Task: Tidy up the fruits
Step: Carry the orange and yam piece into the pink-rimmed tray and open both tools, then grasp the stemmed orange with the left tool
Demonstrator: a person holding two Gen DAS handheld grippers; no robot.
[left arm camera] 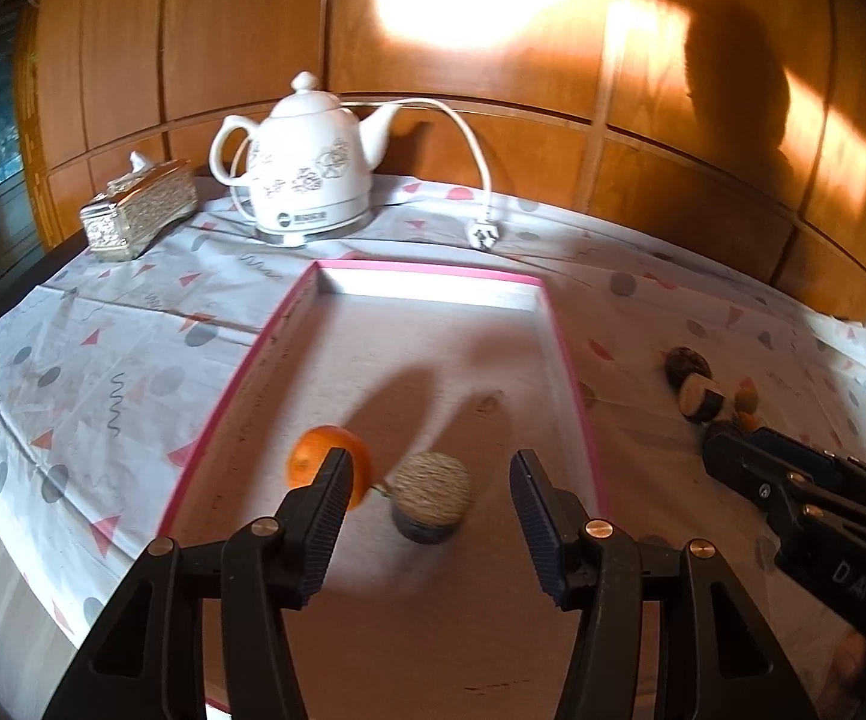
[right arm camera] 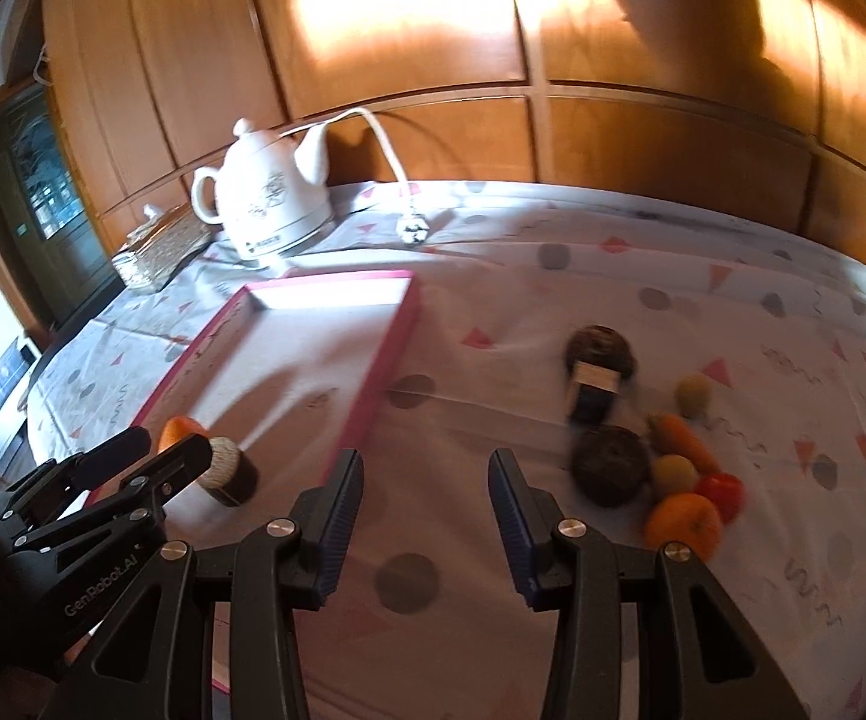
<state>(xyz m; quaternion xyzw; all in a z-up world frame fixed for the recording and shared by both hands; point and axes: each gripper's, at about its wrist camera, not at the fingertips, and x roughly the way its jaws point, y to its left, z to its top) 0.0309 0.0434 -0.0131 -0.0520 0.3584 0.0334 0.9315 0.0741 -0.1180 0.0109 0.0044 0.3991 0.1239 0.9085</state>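
Observation:
A pink-rimmed tray lies on the patterned tablecloth; it also shows in the right wrist view. Inside it sit an orange and a dark cut fruit piece with a pale face. My left gripper is open over the tray's near end, just before these two. My right gripper is open and empty above the cloth right of the tray. Further right lies a cluster: several dark round pieces, a carrot, a pale yellow fruit, a red fruit and an orange.
A white kettle with a loose cord and plug stands at the back beside a patterned tissue box. Wood panelling closes the back. The table edge falls away on the left.

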